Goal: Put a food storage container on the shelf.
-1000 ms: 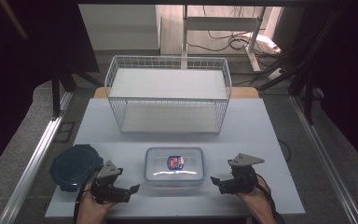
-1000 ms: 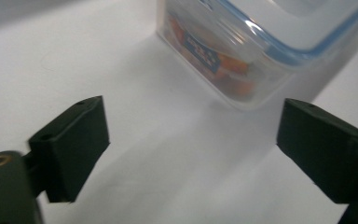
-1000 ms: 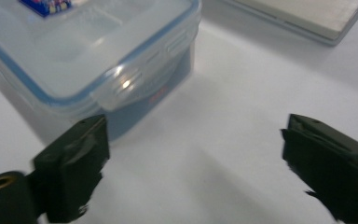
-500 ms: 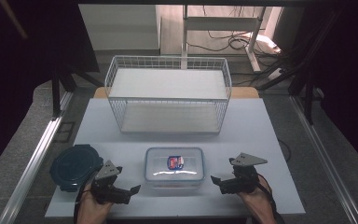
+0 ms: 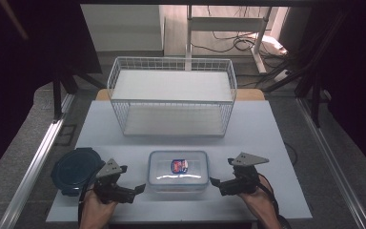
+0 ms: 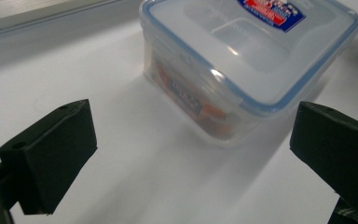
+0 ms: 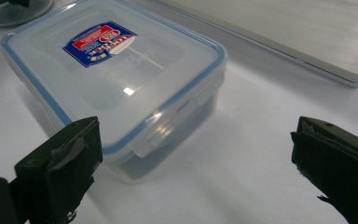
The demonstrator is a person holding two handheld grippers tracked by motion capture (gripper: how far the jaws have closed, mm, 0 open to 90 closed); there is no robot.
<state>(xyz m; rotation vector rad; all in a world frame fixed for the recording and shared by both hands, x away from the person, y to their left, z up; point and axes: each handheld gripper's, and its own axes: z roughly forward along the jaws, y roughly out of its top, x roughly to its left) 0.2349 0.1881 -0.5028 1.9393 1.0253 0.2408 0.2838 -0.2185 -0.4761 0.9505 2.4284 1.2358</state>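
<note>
Both black two-jaw grippers, left (image 5: 136,190) and right (image 5: 215,182), rest on the white table (image 5: 276,143) with jaws spread wide and empty, flanking the clear rectangular blue-rimmed lidded plastic container (image 5: 177,170) between them, apparently poised to grasp it from both ends.

Clear box (image 5: 177,171) w/ blue-rimmed lid, red-blue label (image 5: 179,165) — dark blue round lid (image 5: 73,168) — white wire basket (image 5: 171,97).

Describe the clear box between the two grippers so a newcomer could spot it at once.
Start at the white wire basket at the back of the table, then come toward the near edge. The clear rectangular box sits there, centred. Unlike the dark round container to its left, it has a blue-rimmed lid with a red-and-blue label.
</note>
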